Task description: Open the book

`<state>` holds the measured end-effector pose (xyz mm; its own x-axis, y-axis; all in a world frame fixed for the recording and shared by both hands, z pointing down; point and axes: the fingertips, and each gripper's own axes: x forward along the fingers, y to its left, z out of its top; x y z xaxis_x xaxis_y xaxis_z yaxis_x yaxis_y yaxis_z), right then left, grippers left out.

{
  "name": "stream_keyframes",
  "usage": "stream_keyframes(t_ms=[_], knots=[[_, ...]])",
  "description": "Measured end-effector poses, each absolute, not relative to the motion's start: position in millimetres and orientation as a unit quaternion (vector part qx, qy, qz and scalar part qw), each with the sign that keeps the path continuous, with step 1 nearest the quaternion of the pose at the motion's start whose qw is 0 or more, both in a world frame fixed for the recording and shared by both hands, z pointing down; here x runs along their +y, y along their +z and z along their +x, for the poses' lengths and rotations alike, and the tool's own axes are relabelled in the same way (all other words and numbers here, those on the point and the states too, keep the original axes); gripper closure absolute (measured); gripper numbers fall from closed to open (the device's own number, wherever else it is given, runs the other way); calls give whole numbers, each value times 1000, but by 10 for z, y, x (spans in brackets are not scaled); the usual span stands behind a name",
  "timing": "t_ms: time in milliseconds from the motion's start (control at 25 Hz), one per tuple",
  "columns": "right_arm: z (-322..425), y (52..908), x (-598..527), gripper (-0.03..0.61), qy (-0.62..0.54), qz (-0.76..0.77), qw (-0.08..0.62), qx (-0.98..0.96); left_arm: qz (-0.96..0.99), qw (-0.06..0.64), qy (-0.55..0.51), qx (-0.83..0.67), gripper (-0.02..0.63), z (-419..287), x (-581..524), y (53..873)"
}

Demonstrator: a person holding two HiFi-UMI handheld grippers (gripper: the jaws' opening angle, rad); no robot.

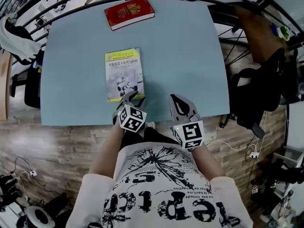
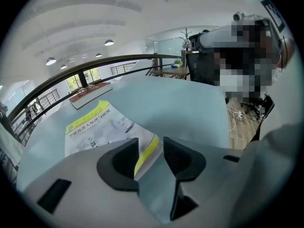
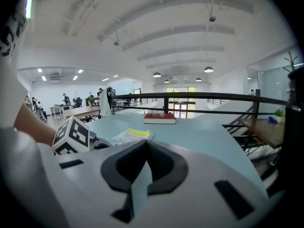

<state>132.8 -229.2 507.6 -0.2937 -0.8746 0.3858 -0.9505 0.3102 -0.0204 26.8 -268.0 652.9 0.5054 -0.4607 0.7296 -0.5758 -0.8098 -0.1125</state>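
While the left gripper's (image 2: 151,151) jaws stand wide apart astride the near corner of the book (image 1: 123,72), not clamped on it, the right gripper's (image 3: 144,148) jaws meet at their tips, empty. The book lies closed, flat on the blue table (image 1: 190,56), near its front edge.

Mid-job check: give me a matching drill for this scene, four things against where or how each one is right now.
Things:
1. red book
2. yellow-and-white book
3. left gripper
4. right gripper

States:
A. jaws together, nothing between them
B. lying closed, farthest away
C. jaws apart around a book's corner
D. lying closed, just ahead of both grippers

Pairs: 1-B, 2-D, 3-C, 4-A
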Motion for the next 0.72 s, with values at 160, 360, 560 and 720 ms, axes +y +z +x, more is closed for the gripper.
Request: stream_keyframes(t_ms=[160, 360, 560, 720], knots=[[1335, 5101, -2251, 569, 129, 579, 157, -789, 866, 71, 385, -313, 501, 282, -2719, 6504], [1222, 5048, -2251, 569, 122, 579, 158, -790, 874, 109, 353, -317, 586, 243, -2718, 6418], [1062, 4989, -2292, 569, 117, 577, 158, -792, 886, 132, 317, -311, 592, 155, -2719, 6201], [834, 4906, -2358, 569, 113, 576, 157, -794, 895, 135, 291, -311, 592, -62, -2744, 5967]])
